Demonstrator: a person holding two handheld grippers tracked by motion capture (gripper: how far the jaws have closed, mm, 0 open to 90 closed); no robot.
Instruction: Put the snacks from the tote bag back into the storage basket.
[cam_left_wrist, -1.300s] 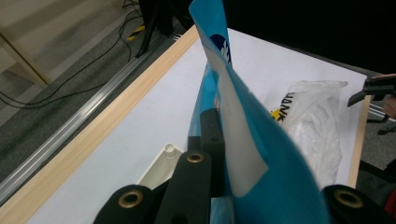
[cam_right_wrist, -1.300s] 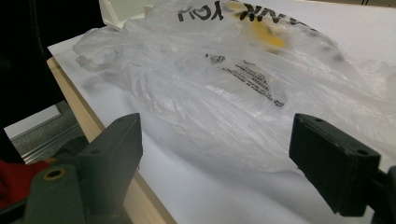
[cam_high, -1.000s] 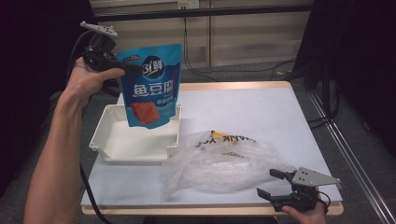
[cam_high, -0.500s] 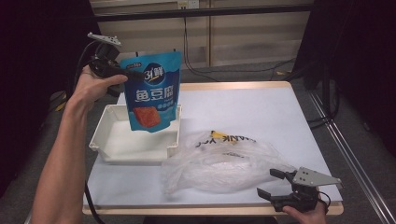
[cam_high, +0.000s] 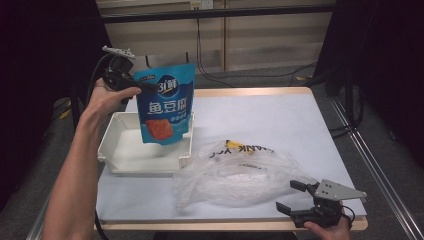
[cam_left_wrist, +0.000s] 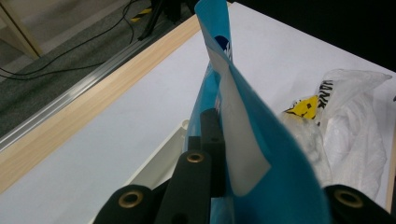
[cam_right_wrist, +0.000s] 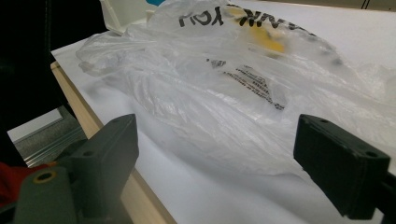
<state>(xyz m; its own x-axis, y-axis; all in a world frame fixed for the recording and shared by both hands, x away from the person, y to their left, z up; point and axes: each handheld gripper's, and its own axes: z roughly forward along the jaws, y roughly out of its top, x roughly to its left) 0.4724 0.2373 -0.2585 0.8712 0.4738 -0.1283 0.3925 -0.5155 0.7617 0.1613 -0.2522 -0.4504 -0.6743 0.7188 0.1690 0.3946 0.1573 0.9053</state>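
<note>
Pouch (cam_high: 166, 110) lowered over tray (cam_high: 114, 150), clamped between jaws

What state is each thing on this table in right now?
Blue snack pouch: sealed, hanging upright over the tray.
White tray: empty.
Plastic bag: crumpled, lying flat.
Left hand-held gripper: shut on the pouch's top.
Right hand-held gripper: open, holding nothing.

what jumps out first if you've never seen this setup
The bright blue snack pouch hangs clamped at its top corner in the left tongs, above the white tray at the table's left. Next comes the crumpled clear plastic bag lying mid-table, with the right tongs open at the near right edge.
</note>
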